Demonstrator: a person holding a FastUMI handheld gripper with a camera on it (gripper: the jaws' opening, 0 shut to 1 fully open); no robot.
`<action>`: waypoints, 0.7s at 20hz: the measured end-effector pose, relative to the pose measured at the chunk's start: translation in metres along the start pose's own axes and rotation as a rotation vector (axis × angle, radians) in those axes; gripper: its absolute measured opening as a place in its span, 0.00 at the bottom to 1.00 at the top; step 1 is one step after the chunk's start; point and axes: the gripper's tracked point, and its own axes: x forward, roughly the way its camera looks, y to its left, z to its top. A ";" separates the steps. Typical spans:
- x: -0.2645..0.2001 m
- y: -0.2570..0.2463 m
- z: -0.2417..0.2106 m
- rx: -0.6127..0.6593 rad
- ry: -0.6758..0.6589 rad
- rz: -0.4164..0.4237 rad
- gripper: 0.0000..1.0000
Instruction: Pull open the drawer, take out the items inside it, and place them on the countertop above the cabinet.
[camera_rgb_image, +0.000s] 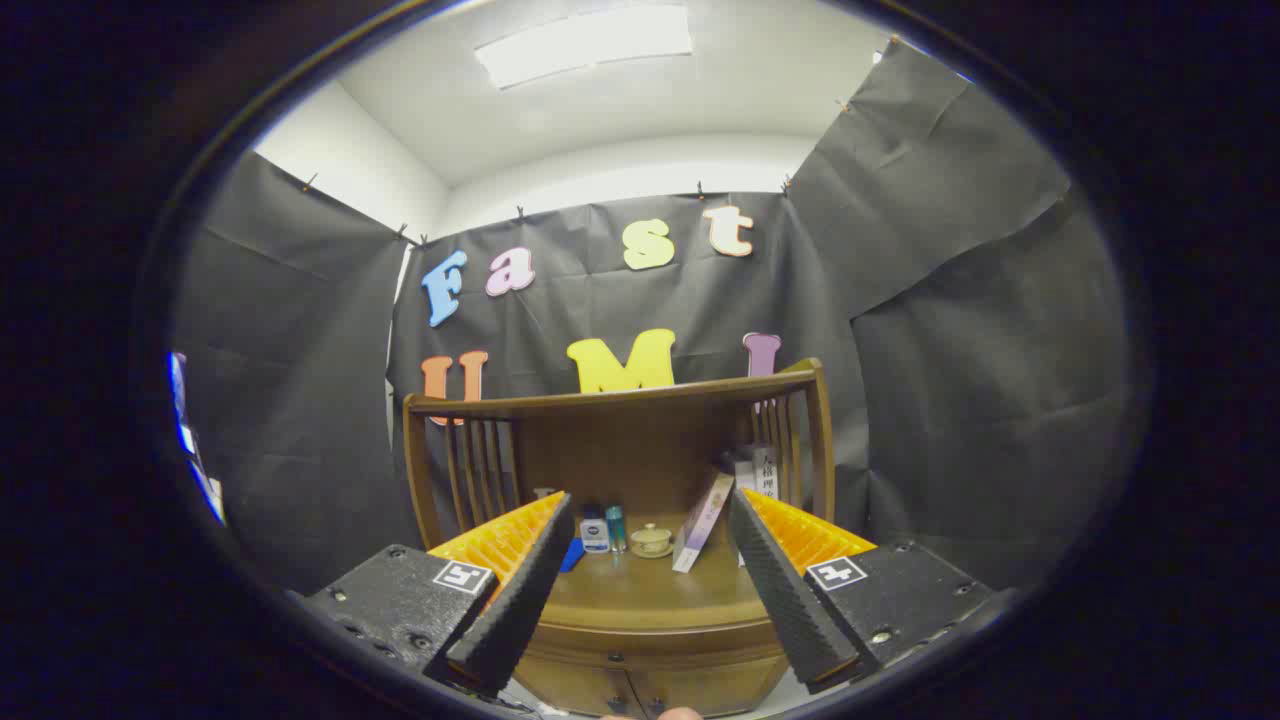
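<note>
tongs (640, 590) spread wide, holding nothing | hanging back from the cabinet (640, 655) | worktop (640, 590) ahead, drawer looks unopened, guessing they're lining up

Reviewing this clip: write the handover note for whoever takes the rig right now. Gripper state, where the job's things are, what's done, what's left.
Hand-held gripper: open, fingers spread wide and holding nothing, raised in front of the wooden cabinet.
Countertop: beyond the fingers, at the back under the railed shelf frame, stand a small white bottle, a slim teal bottle, a small lidded teacup and a leaning flat box.
Drawer: the cabinet's front panels below the countertop look closed; I cannot tell which is the drawer.
Done: nothing visible yet.
Left: pull the drawer open, lift out its items, place them on the countertop.
</note>
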 end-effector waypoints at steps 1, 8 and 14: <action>0.001 0.001 -0.004 -0.001 0.010 -0.003 0.99; 0.006 0.002 -0.008 -0.042 0.023 -0.032 0.99; 0.013 0.008 -0.027 -0.033 0.032 -0.042 0.99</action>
